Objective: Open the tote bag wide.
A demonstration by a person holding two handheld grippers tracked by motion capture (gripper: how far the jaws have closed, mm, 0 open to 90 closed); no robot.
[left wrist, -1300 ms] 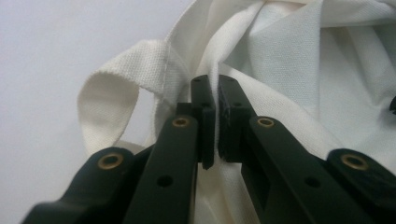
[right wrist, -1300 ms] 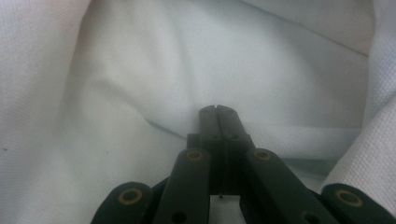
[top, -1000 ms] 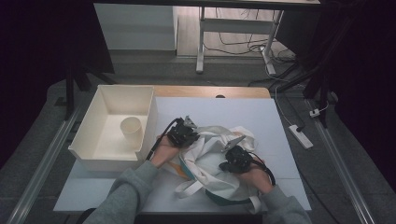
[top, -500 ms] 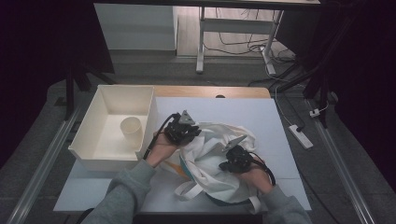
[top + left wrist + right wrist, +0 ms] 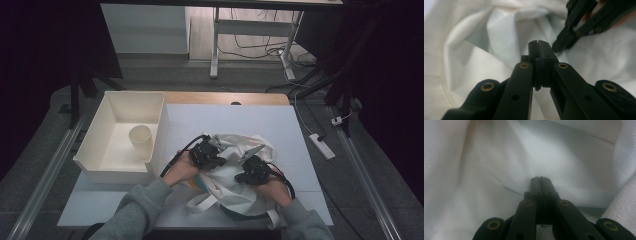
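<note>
White table (image 5: 300, 135): both grippers low over crumpled cloth bag (image 5: 235, 180); left gripper (image 5: 216, 152), right gripper (image 5: 248, 168) fingers pressed together.

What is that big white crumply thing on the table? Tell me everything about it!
It is a white cloth bag, soft woven fabric by its look, lying rumpled and full of folds on the white table, near the front edge. Flat white straps trail from its near side, and something teal and orange peeks from underneath. The left gripper and right gripper rest on it, both with jaws shut. Whether they pinch any cloth cannot be told. A white bin with a cup stands apart at its left.
</note>
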